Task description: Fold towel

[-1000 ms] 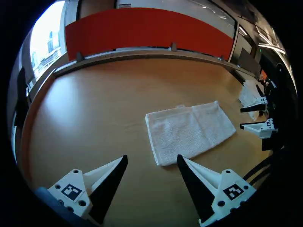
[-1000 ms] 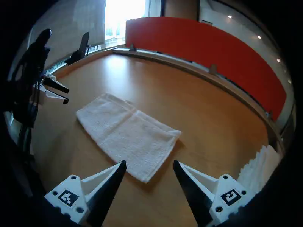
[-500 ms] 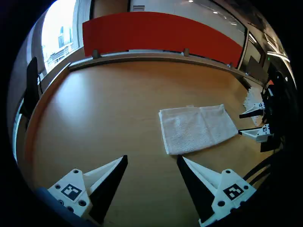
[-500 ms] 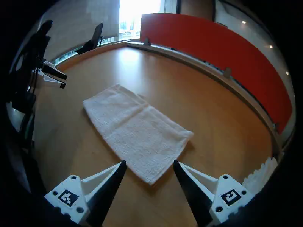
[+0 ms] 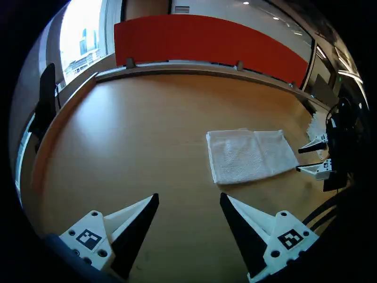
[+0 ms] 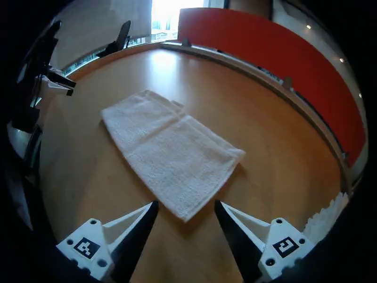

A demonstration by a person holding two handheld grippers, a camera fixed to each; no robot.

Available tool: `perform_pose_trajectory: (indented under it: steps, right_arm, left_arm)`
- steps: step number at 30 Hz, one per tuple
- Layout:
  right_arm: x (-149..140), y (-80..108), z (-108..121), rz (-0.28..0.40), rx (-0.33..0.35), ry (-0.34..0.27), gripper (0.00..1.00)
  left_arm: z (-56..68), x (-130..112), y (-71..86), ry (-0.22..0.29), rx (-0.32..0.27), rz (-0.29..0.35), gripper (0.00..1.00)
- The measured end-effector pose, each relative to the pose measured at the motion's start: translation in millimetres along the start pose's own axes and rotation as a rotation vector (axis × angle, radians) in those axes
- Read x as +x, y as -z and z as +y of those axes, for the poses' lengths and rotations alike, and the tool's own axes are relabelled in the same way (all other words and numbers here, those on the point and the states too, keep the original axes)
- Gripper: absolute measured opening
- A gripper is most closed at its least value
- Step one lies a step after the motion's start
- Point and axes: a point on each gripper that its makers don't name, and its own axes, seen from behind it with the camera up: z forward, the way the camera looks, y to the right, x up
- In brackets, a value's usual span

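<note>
The towel lies flat on the desk, folded into a rectangle, with one layer edge running across its middle. The left hand-held gripper hovers above bare desk with its fingers spread wide and empty. The towel sits ahead and to the right of it, well apart from both fingertips. In the right gripper view, the right hand-held gripper is likewise spread and holds nothing. The nearest towel corner appears in the gap between its fingers and touches neither. A red panel stands along the far desk edge. A pile of white cloth lies near the desk edge.
</note>
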Motion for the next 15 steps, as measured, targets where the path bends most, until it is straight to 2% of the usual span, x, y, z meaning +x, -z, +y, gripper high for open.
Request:
perform_pose_trajectory:
  steps: [5,10,15]
  right_arm:
    - [-6.8,-1.0,-0.8,-0.011,0.014,0.001,0.8]
    - [-15.2,-2.8,-2.7,-0.036,0.034,0.002,0.65]
    - [-17.7,-5.4,-2.5,-0.045,0.037,0.01,0.61]
  left_arm:
    - [-0.8,-3.3,2.1,0.005,0.001,-0.003,0.97]
    - [-1.2,-3.5,2.6,0.005,0.002,-0.002,0.97]
    - [0.0,-2.9,2.8,0.003,0.0,-0.002,0.97]
